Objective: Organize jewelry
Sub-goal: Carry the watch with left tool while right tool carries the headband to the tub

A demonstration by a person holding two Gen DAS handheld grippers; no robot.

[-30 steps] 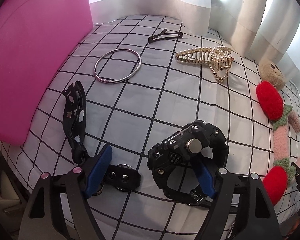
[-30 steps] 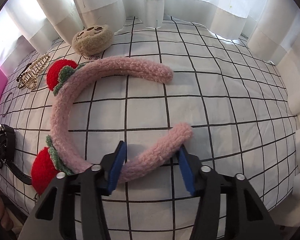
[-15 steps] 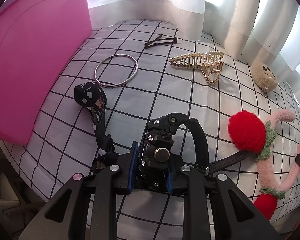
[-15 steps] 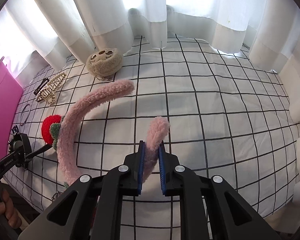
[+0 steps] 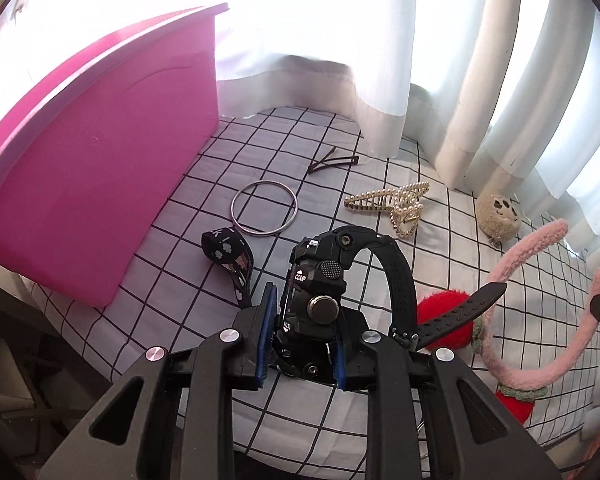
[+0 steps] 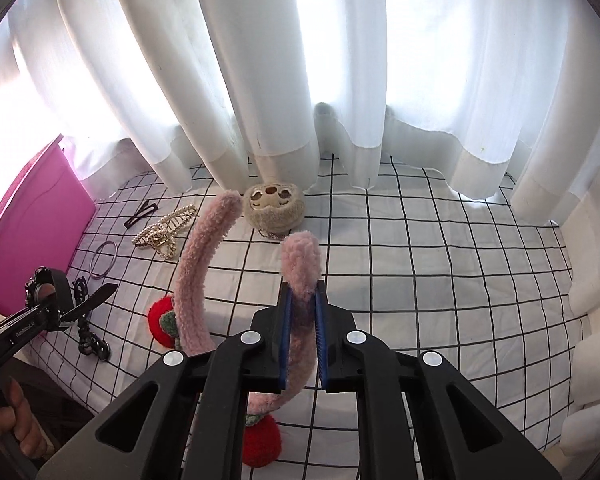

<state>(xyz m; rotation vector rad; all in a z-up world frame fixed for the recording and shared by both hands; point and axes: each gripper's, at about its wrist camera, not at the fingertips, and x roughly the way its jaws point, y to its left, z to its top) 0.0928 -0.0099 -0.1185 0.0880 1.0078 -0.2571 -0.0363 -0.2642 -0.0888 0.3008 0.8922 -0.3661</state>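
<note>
My left gripper [image 5: 302, 316] is shut on a black digital watch [image 5: 324, 284] and holds it above the checked cloth, strap hanging right. It shows at the left of the right wrist view [image 6: 46, 292]. My right gripper [image 6: 302, 308] is shut on one end of a fluffy pink headband [image 6: 198, 264] with red pompoms [image 6: 162, 314], lifted off the cloth; it also shows in the left wrist view [image 5: 540, 364]. A pink box [image 5: 84, 200] stands at the left.
On the cloth lie a silver bangle [image 5: 265, 207], a pearl hair claw [image 5: 396, 204], a black hair clip [image 5: 332, 162], a black patterned band [image 5: 230, 258] and a beige plush face [image 6: 274, 208]. White curtains [image 6: 300, 80] hang behind.
Both grippers closed, the left on the watch and the right on the headband end, and both lifted their items off the cloth. The headband now stands upright.
</note>
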